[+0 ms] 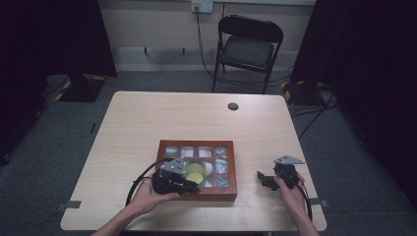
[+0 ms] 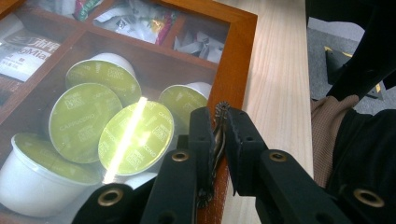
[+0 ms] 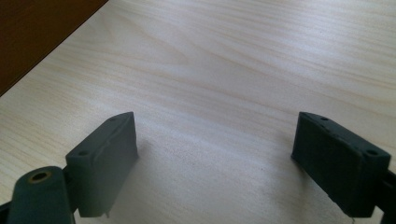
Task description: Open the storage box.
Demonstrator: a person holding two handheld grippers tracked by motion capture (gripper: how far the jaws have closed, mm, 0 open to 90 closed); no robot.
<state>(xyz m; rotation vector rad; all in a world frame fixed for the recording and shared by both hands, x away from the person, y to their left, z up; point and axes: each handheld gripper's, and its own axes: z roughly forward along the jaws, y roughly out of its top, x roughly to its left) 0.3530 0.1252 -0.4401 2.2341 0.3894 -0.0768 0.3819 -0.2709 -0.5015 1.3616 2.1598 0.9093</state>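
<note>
On the left of the high view, the person's left hand point(image 1: 147, 195) comes in from the near edge of the pale wooden bench point(image 1: 147, 123) and holds the left tongs point(image 1: 189, 186) over the near left part of a wooden box point(image 1: 231, 169). The box lies flat near the middle of the bench, toward its near edge, and has a reddish-brown frame with a clear lid. In the left gripper view the left tongs point(image 2: 219, 140) are clenched on a small metal clasp point(image 2: 219, 112) that sits on the frame's edge, the two jaws pressed against it from either side.

Through the lid, the box is split into compartments. The large one holds several coffee capsules point(image 2: 86, 121) with green foil tops and white bodies, lying tilted against one another; a streak of glare crosses one of them. The smaller compartments along the far side hold sachets point(image 2: 135, 21) in pale and coloured wrappers, whose print is too small to read.

To the right of the box, well apart from it, the person's right hand point(image 1: 290, 189) holds the right tongs point(image 1: 262, 178) low over bare bench, pointing left toward the box. In the right gripper view the right tongs point(image 3: 215, 154) are released, jaws spread wide with only wood grain between them, and a dark corner of the box frame shows at upper left.

Beyond the far edge of the bench stands a black folding chair point(image 1: 248, 46).
</note>
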